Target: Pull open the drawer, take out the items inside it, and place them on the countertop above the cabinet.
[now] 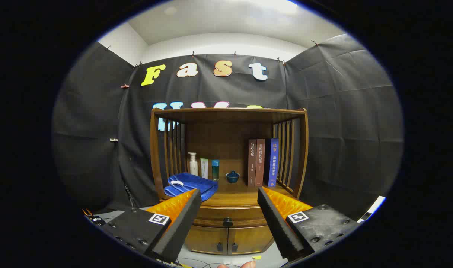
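Tongs [229, 223]: two black ribbed foam pads on orange backings, each carrying a small square black-and-white marker, standing spread wide with nothing between them, held off in front of the cabinet and touching none of it.

Drawer [228, 216]: a curved, glossy brown wooden front lying between and just beyond the fingertips, sitting closed under the desk, with a small dark knob [227, 222] at its middle.

Cabinet doors [227, 240]: two flat wooden panels showing below the drawer, each bearing a small dark pull near the centre seam.

Desk [235, 194]: the smooth wooden top of the cabinet, enclosed by a solid back panel, slatted wooden sides and a flat wooden shelf [230, 111] overhead.

Towel [191, 185]: blue, plush, folded into a soft heap, lying on the desk just above the left finger.

Pump bottle [192, 163]: white, rounded, standing upright behind the towel.

Tube [204, 168]: pale green, flat-sided, standing upright beside the pump bottle.

Teal bottle [215, 170]: small, cylindrical, standing just beside the tube.

Lidded cup [232, 176]: dark blue, round, with a knobbed lid, sitting near the middle of the desk.

Books [262, 162]: three hardbacks, two brown and one blue, standing upright, spines outward, against the right-hand slats.

Fingertip [248, 264]: a person's, showing low between the two fingers.
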The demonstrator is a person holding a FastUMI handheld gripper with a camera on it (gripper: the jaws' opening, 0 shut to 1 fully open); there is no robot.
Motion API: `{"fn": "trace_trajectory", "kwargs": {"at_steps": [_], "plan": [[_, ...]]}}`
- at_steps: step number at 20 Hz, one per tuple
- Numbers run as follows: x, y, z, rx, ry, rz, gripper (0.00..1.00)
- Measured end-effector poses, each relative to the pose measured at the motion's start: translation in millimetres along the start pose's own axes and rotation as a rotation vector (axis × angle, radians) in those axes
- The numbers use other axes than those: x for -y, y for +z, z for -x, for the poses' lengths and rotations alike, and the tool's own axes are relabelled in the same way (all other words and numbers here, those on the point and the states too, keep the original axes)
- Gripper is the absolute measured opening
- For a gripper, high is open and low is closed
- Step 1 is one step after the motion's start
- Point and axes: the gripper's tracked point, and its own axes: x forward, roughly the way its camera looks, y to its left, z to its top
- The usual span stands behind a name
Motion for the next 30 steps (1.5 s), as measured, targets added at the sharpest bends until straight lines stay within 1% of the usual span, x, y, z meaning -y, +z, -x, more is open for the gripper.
{"fn": "trace_trajectory", "kwargs": {"at_steps": [20, 24, 27, 30], "plan": [[8, -3, 5, 0.005, -0.009, -0.011, 0.99], [6, -7, -9, 0.011, -0.002, -0.024, 0.99], [4, -11, -28, 0.029, -0.003, -0.039, 0.99], [-1, -34, -55, 0.02, 0.004, -0.06, 0.99]]}}
